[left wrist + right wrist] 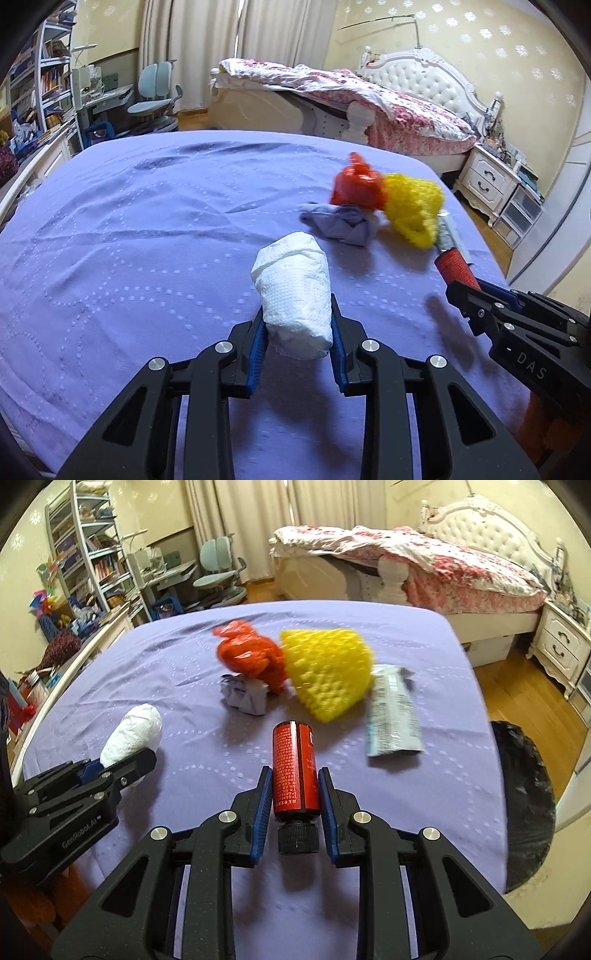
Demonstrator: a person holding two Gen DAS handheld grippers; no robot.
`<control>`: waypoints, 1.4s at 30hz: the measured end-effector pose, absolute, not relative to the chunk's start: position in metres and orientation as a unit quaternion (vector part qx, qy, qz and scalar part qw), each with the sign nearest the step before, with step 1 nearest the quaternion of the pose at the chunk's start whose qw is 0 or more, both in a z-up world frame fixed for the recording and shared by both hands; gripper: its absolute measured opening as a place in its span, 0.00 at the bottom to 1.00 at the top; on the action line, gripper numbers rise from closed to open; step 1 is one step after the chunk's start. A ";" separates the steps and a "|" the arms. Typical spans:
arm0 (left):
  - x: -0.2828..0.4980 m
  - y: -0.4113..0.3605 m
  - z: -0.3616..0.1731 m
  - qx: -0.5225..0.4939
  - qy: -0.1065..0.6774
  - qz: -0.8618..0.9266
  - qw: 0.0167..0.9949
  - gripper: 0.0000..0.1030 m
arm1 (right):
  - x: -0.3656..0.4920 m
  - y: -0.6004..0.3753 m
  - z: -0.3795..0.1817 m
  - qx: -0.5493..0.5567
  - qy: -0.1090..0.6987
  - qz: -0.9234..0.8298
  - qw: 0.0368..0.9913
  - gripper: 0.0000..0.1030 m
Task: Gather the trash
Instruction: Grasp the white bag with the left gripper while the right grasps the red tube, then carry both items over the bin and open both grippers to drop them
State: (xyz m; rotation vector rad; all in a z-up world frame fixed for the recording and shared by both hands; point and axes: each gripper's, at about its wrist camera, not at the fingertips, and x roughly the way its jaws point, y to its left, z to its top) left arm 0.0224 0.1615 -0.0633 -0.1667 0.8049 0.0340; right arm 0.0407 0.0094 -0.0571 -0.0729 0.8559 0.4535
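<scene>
Between the left gripper's (pixel 297 325) jaws: one white tissue wad (pixel 293 299), clamped. Right gripper (pixel 295 794) clamps one red bottle (pixel 294 771), black-capped. Beyond: four loose scraps.

Soft daylight, motion blur, fisheye warping

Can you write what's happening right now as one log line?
left gripper: shut on tissue wad | right gripper: shut on red bottle | left on table: red bag, yellow net, wrapper

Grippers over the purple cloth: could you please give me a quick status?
Left gripper shut on white paper wad. Right gripper shut on red bottle. Yellow foam net, orange bag remain. Nothing blocking.
</scene>
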 end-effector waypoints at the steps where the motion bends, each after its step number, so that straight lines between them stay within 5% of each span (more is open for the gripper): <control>1: 0.022 0.157 -0.062 -0.080 0.389 0.013 0.918 0.30 | 0.040 0.007 -0.056 -0.034 0.410 0.216 0.885 0.23; 42: 0.091 -0.068 -0.063 0.030 0.378 -0.138 0.915 0.30 | 0.067 -0.217 -0.058 0.051 0.361 0.018 0.931 0.24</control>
